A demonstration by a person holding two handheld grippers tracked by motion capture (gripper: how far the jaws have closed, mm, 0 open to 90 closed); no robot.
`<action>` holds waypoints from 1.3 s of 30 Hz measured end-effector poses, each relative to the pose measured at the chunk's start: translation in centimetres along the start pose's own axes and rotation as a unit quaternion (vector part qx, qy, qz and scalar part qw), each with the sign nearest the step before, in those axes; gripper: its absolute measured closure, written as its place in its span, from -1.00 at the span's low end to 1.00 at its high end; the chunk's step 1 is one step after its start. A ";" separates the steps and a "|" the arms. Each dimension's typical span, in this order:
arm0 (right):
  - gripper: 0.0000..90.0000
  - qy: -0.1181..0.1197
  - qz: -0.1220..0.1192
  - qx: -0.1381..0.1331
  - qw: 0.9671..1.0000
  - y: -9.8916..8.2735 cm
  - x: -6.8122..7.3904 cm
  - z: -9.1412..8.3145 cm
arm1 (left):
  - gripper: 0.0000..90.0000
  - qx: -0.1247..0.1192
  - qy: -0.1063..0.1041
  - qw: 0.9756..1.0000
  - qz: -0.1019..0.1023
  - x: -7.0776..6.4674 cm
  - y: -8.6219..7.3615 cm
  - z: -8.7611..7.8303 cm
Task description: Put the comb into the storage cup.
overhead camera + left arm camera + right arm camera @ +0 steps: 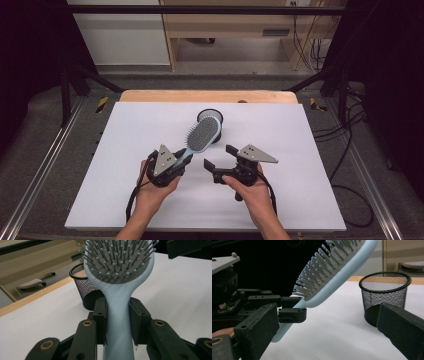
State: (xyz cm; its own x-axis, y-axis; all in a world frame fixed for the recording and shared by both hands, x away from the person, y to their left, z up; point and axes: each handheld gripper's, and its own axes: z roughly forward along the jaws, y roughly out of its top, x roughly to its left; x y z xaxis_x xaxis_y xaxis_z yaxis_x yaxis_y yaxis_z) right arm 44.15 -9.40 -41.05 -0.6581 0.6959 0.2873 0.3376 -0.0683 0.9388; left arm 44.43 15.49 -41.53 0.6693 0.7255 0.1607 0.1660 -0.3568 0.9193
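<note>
The left gripper is clenched on the handle of the pale blue hairbrush, its pads pressing the handle from both sides in the left gripper view. The brush is held up off the white counter, near its middle. Its long axis runs from the gripper up toward the far edge, bristles facing up, and its head ends just short of the black mesh cup. That cup stands upright, mouth up, toward the far edge, and what shows of its inside looks empty. The right gripper sits just beside the brush handle on the near-right side, released, jaws spread wide with nothing between them. The brush is nearer the cup than either hand, so seating it there likely means tipping it upright over the rim.
</note>
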 end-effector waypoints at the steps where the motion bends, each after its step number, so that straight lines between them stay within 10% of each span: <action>1: -0.91 -0.001 0.001 0.001 1.000 -0.1 0.1 0.3 | 0.55 0.000 0.001 1.000 0.000 0.0 -0.1 0.0; 39: -0.74 0.016 0.071 -0.012 0.997 1.9 0.7 3.3 | 0.55 -0.016 -0.003 1.000 0.005 -1.1 -0.5 -0.1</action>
State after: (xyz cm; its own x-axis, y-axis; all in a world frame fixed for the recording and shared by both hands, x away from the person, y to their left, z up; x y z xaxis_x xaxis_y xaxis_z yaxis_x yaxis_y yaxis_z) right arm 46.54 -6.66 -39.73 -0.6266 0.6549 0.4226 0.4121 -0.1818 0.8928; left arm 43.54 14.87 -42.13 0.6746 0.7187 0.1682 0.1355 -0.3446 0.9289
